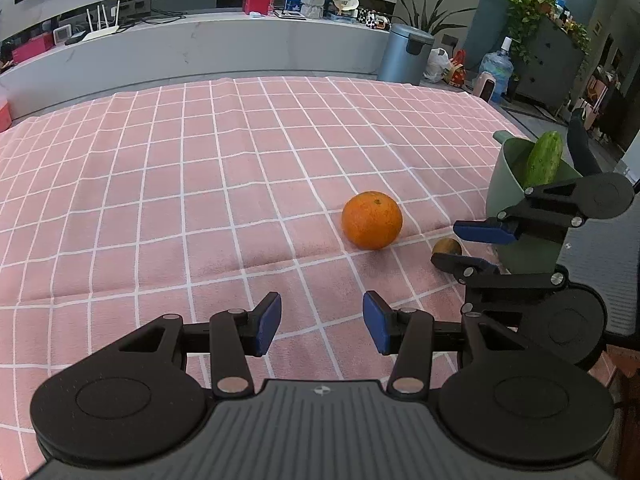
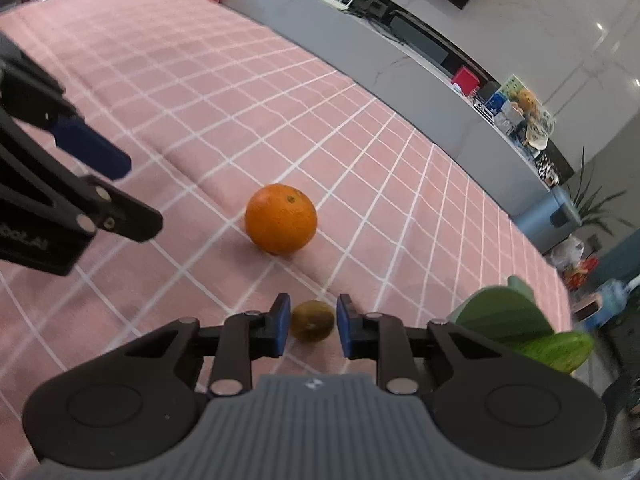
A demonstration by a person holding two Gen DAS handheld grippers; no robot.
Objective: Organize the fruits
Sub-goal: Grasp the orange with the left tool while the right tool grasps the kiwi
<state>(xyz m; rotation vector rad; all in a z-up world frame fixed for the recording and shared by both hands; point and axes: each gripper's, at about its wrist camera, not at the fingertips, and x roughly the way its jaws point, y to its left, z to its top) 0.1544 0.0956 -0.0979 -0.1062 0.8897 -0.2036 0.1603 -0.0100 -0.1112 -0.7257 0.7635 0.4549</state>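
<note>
An orange (image 1: 372, 220) (image 2: 281, 224) rests on the pink checked cloth (image 1: 160, 200). To its right lies a small brown kiwi-like fruit (image 1: 445, 243) (image 2: 312, 320), and my right gripper (image 1: 449, 246) (image 2: 312, 326) is shut on it, one blue pad on each side. My left gripper (image 1: 322, 322) (image 2: 136, 196) hovers open over the cloth in front of the orange, holding nothing. A green bowl (image 1: 508, 184) (image 2: 500, 312) stands just right of the kiwi with a cucumber (image 1: 544, 158) (image 2: 560, 348) leaning upright in it.
The cloth-covered table ends just beyond the bowl at the right, where a dark mesh chair (image 1: 600, 264) stands. A grey counter (image 1: 200, 52) with boxes and a router runs behind the far edge. A metal bin (image 1: 404, 56) stands on the floor.
</note>
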